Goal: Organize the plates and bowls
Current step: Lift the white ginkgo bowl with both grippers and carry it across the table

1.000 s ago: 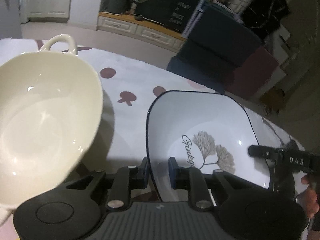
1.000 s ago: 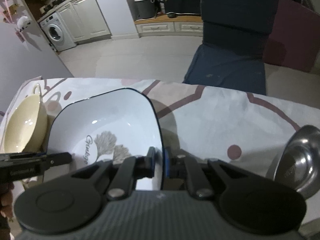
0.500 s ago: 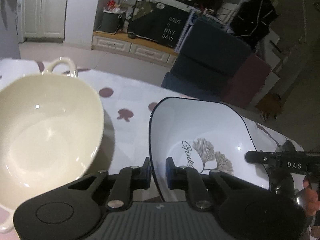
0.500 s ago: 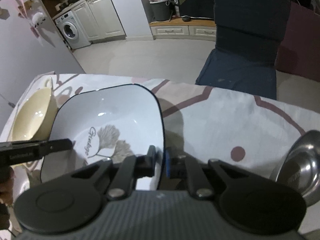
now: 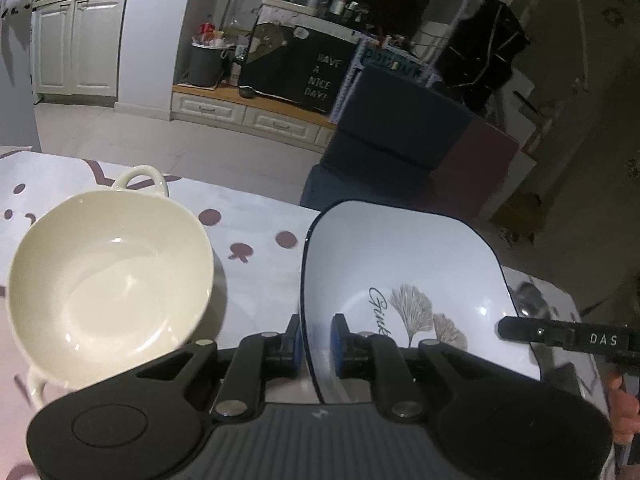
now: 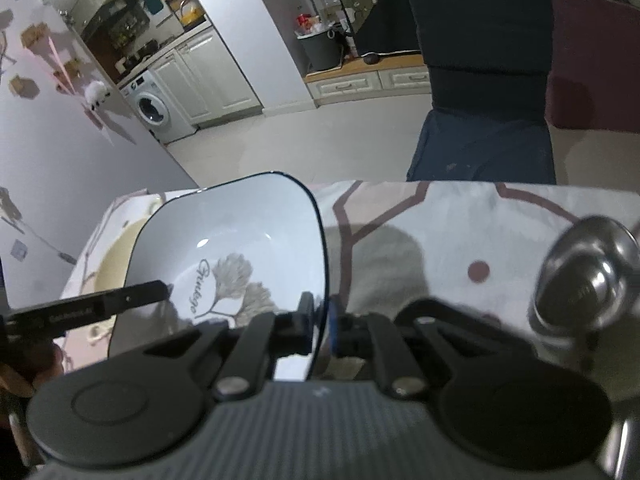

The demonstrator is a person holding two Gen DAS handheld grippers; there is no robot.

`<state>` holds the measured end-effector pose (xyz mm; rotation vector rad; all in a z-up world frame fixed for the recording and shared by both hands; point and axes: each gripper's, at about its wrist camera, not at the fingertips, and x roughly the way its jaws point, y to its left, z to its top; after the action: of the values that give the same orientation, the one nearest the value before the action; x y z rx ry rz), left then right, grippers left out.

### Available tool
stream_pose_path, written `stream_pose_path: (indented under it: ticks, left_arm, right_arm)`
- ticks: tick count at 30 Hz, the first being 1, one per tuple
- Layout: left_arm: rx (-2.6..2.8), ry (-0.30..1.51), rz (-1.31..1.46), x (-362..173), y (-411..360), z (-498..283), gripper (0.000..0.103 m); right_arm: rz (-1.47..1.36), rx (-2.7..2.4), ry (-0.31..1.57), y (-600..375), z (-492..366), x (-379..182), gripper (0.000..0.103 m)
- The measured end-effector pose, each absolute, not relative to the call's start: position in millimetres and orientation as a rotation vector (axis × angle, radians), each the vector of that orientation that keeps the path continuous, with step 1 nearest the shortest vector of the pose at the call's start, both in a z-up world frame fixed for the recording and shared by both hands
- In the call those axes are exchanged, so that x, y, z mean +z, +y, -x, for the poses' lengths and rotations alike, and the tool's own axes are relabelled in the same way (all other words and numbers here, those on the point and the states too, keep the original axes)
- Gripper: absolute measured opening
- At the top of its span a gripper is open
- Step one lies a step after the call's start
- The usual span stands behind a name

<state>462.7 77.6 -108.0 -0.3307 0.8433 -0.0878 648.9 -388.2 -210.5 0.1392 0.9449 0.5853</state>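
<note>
A square white plate point(image 5: 400, 264) with a dark rim and a leaf drawing hangs above the table, held from both sides. My left gripper point(image 5: 316, 340) is shut on its left rim. On the opposite rim, the jaws of my right gripper point(image 6: 322, 320) are closing tighter, the plate point(image 6: 240, 240) edge pinched between the pads. Each view shows a finger of the other gripper, the right one's finger point(image 5: 560, 334) and the left one's finger point(image 6: 100, 304). A cream two-handled bowl point(image 5: 108, 292) sits on the cloth to the plate's left, partly hidden behind the plate as the cream bowl point(image 6: 110, 268) in the right wrist view.
A steel bowl point(image 6: 588, 276) lies on the patterned tablecloth point(image 6: 420, 240) to the right. A dark blue chair point(image 6: 480, 100) stands behind the table's far edge. A person's hand point(image 5: 622, 408) shows at the right border. Kitchen cabinets and a washing machine are far back.
Both grippers have risen with the plate held between them. The cream bowl and the tablecloth now look smaller and farther below.
</note>
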Motion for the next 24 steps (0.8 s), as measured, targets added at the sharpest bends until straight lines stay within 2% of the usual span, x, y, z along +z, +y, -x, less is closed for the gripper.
stream_pose_path:
  ticks: [13, 24]
  left_arm:
    - [-0.185, 0.867, 0.274, -56, 31, -366, 0.015]
    - [-0.282, 0.914, 0.231, -73, -19, -304, 0.015]
  right_arm:
    - [-0.256, 0.511, 0.915, -450, -536, -172, 0.009]
    - [-0.305, 0.417, 0.925, -510, -449, -184, 0.009]
